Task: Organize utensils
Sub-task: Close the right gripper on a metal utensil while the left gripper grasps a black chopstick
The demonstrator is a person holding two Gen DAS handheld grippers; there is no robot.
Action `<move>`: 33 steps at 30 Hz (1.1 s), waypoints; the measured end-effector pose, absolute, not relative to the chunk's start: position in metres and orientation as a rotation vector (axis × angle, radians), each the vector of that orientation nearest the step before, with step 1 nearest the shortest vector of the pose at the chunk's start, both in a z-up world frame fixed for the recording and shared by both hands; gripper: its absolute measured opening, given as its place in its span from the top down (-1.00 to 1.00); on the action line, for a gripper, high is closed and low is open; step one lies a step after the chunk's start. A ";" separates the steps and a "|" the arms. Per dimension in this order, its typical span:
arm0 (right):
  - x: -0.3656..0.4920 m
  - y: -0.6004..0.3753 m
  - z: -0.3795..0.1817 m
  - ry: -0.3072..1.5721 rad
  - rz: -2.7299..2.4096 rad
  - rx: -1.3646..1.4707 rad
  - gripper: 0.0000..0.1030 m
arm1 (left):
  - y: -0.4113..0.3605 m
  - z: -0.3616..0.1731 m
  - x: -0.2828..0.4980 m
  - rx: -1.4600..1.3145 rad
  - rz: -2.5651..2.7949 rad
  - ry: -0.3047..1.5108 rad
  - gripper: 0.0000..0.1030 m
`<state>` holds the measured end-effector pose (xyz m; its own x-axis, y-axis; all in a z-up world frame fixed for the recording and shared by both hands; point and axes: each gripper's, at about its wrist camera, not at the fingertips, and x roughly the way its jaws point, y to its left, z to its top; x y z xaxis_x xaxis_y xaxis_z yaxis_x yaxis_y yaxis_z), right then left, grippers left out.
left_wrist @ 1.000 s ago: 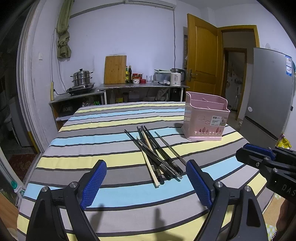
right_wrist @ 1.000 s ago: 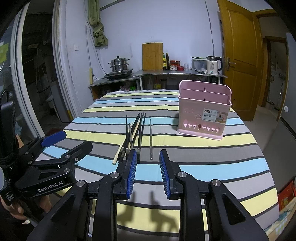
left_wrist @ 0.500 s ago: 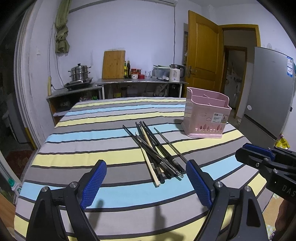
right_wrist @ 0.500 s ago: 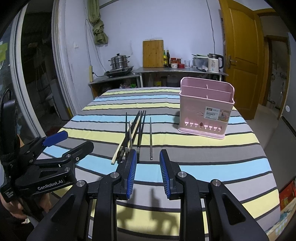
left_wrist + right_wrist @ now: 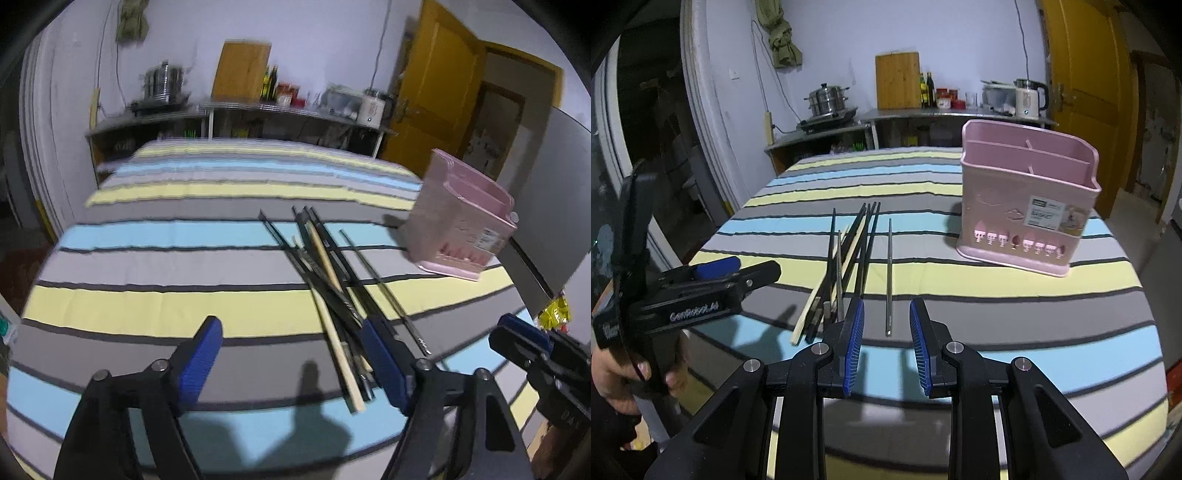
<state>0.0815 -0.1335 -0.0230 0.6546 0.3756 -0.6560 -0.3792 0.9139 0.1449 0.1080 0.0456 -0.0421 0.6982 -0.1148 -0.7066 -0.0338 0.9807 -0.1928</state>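
Both fingers (image 5: 854, 343) parted, chopsticks (image 5: 849, 254) ungripped, basket (image 5: 1027, 206) beside

1. The left wrist view is motion-blurred: the steel pot (image 5: 164, 79), the bottles and jars (image 5: 282, 88) at twelve o'clock and the label on the pink plastic utensil basket (image 5: 489, 238) cannot be read.
2. The near ends of the loose pile of black and pale wooden chopsticks (image 5: 332, 291) pass behind the left gripper's right blue-padded finger (image 5: 382, 365) at five o'clock.
3. In the right wrist view, the same pile's (image 5: 849, 254) near tips hide behind the right gripper's left blue pad (image 5: 854, 347).
4. The basket's (image 5: 1027, 206) compartment floors lie out of sight.
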 end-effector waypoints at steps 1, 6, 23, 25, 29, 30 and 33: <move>0.088 -0.132 -0.025 0.752 0.433 -0.002 0.49 | 0.049 -0.045 0.116 -0.213 -0.047 0.816 -0.36; 0.122 -0.120 -0.030 0.789 0.461 -0.002 0.49 | 0.065 -0.054 0.153 -0.299 -0.055 0.874 -0.27; 0.185 -0.090 -0.059 0.888 0.464 -0.072 0.49 | 0.079 -0.075 0.225 -0.411 -0.029 0.978 0.20; 0.189 -0.089 -0.061 0.893 0.471 -0.068 0.49 | 0.077 -0.076 0.229 -0.404 -0.020 0.978 0.22; 0.195 -0.087 -0.066 0.903 0.468 -0.068 0.49 | 0.077 -0.078 0.237 -0.410 -0.018 0.986 0.30; 0.196 -0.087 -0.067 0.905 0.467 -0.068 0.50 | 0.077 -0.078 0.239 -0.407 -0.016 0.988 0.32; 0.200 -0.084 -0.070 0.911 0.466 -0.072 0.52 | 0.075 -0.079 0.245 -0.389 0.003 0.996 0.43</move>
<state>0.1998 -0.0844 -0.0699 0.5203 0.3588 -0.7749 -0.4187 0.8981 0.1347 0.2453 0.0751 -0.0790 0.5493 -0.1732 -0.8175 -0.1786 0.9313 -0.3174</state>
